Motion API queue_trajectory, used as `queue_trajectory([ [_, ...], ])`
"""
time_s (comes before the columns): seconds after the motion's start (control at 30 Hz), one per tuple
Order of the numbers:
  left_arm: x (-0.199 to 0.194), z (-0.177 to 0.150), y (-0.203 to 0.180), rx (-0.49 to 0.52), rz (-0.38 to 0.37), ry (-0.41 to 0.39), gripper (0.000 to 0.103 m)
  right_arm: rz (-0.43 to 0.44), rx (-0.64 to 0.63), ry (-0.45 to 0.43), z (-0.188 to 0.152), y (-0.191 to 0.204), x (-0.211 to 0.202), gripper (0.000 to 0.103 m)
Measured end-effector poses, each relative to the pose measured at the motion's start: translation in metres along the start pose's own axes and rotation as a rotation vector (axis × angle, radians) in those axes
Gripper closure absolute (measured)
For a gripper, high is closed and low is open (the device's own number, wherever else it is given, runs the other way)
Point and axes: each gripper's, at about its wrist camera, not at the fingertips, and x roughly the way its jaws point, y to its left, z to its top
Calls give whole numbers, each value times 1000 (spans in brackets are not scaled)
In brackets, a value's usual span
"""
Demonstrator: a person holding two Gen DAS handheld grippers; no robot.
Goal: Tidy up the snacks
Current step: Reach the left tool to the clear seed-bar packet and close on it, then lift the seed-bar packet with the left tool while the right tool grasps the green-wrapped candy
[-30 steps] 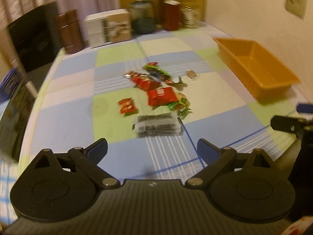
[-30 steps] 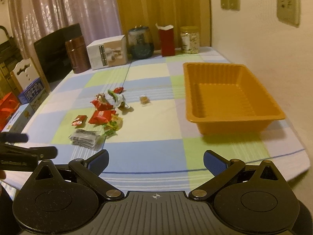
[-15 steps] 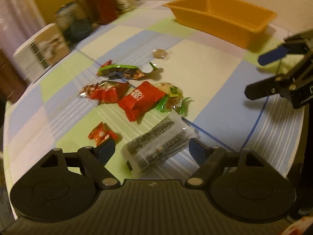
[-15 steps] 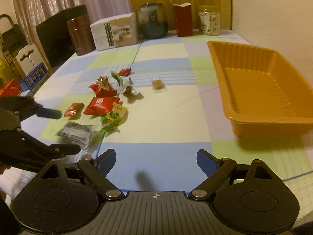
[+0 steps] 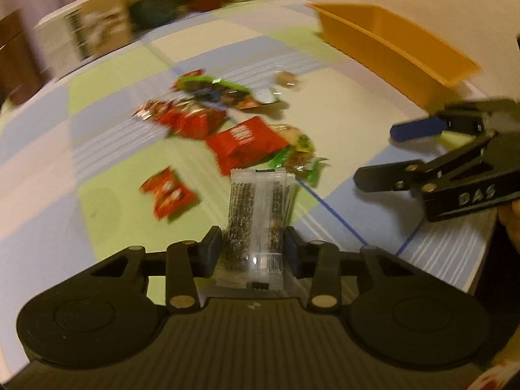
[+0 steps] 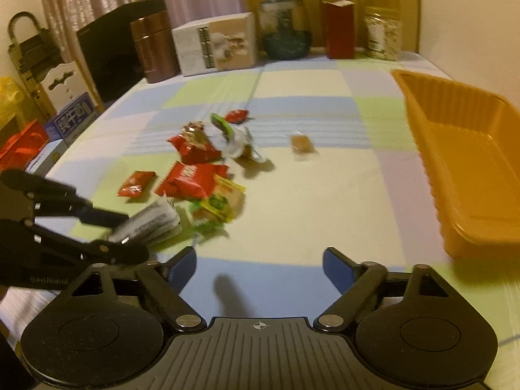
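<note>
At the bottom centre of the left wrist view, my left gripper (image 5: pixel 254 248) is closing on a clear plastic packet of dark seeded sticks (image 5: pixel 260 214), its black pads against both long edges of the packet, which juts up the frame toward the snack pile. In the right wrist view the same packet (image 6: pixel 148 224) shows at lower left, caught between the left gripper's black fingers (image 6: pixel 97 217).

Mid-frame on the pastel checked tablecloth (image 5: pixel 341 120) lie the loose snacks: a large red wrapper with white lettering (image 5: pixel 245 144), a small red packet (image 5: pixel 167 193) to its left, a crumpled red-and-silver wrapper (image 5: pixel 182 118) above, a green-edged wrapper (image 5: pixel 214 89) higher still, and a green-and-yellow candy pack (image 5: pixel 297 152) touching the large red wrapper's right side. A small brown wrapped sweet (image 5: pixel 286 78) sits apart, toward the orange plastic tray (image 5: pixel 390 48) at upper right.

At the bottom of the right wrist view, my right gripper (image 6: pixel 259 269) has its blue-padded jaws closing with nothing between them, above bare cloth. The orange tray (image 6: pixel 468 149) fills that view's right edge.
</note>
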Motion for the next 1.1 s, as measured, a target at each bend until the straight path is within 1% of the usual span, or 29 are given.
queue_trajectory([
  [0.03, -2, -2, 1, -35, 22, -2, 66, 9, -8, 0, 2, 3, 3, 27],
  [0.1, -6, -7, 2, -110, 78, -8, 67, 26, -29, -4, 5, 9, 9, 37],
  [0.13, -9, -10, 3, -147, 92, -12, 67, 36, -39, -6, 7, 12, 11, 40],
  [0.17, -12, -12, 3, -180, 101, -15, 67, 46, -50, -6, 8, 15, 14, 45],
  [0.2, -13, -14, 4, -210, 109, -20, 67, 58, -61, -2, 9, 18, 18, 49],
  [0.3, -17, -19, 4, -261, 138, -29, 67, 92, -83, 10, 11, 25, 28, 52],
  [0.4, -18, -21, 9, -307, 138, -42, 67, 104, -106, 9, 13, 32, 36, 52],
  [0.53, -18, -24, 9, -299, 153, -51, 67, 99, -121, -3, 19, 37, 46, 53],
  [0.63, -17, -22, 4, -272, 171, -48, 67, 69, -165, -8, 20, 44, 50, 60],
  [0.67, -16, -22, 2, -259, 180, -47, 67, 58, -179, -8, 20, 45, 51, 64],
  [0.73, -16, -22, -1, -253, 186, -48, 67, 46, -197, -7, 18, 47, 50, 75],
  [0.77, -16, -23, -2, -253, 189, -50, 67, 38, -204, -6, 17, 48, 50, 82],
  [0.97, -19, -24, -11, -268, 188, -43, 67, 29, -178, 0, 9, 43, 35, 82],
  [1.1, -26, -25, -20, -283, 183, -48, 67, 16, -151, -18, 3, 38, 16, 83],
])
